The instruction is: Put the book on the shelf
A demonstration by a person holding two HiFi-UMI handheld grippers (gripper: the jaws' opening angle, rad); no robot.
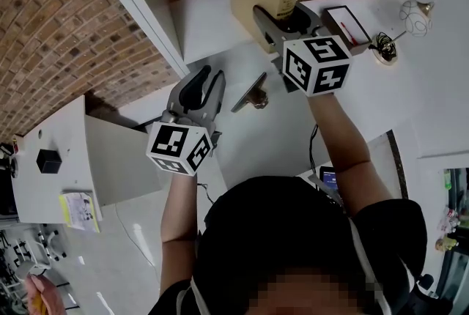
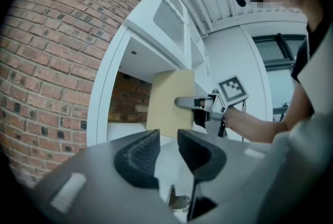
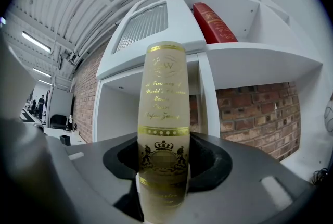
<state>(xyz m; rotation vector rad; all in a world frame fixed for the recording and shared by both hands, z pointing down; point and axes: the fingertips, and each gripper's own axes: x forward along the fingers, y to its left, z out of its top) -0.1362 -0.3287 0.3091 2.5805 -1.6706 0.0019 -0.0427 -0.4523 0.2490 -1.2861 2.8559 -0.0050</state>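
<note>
The white shelf unit [image 1: 212, 24] is the biggest thing here, smooth painted boards forming square-cornered compartments, with rough red-brown brick wall [image 1: 66, 28] showing behind the open backs and running off to the side. Below it lies a plain white counter [image 1: 242, 138].

The book [image 3: 164, 113] is a thick, matt cream volume with gilt bands, a crown crest and gold lettering on its rounded spine (the script is too soft to read). It stands upright at the mouth of a lower compartment, with its long axis vertical, its spine facing out toward the right gripper's camera and its page edges toward the brick. Its foot is cut off by the bottom of the right gripper view, and the left gripper's jaws cover it from the other side, so I cannot tell whether it rests on the shelf board.

The right gripper [image 1: 281, 19] points level into the compartment, its dark ribbed pads spread wide and pressed against the two covers. The left gripper [image 2: 167, 139] hangs lower and to the side, its grey jaws with black textured pads parted and with nothing between them.

A glossy red book [image 3: 213, 22] leans in an upper compartment. A small metal piece [image 1: 253, 95] lies on the counter, its shape unclear.
</note>
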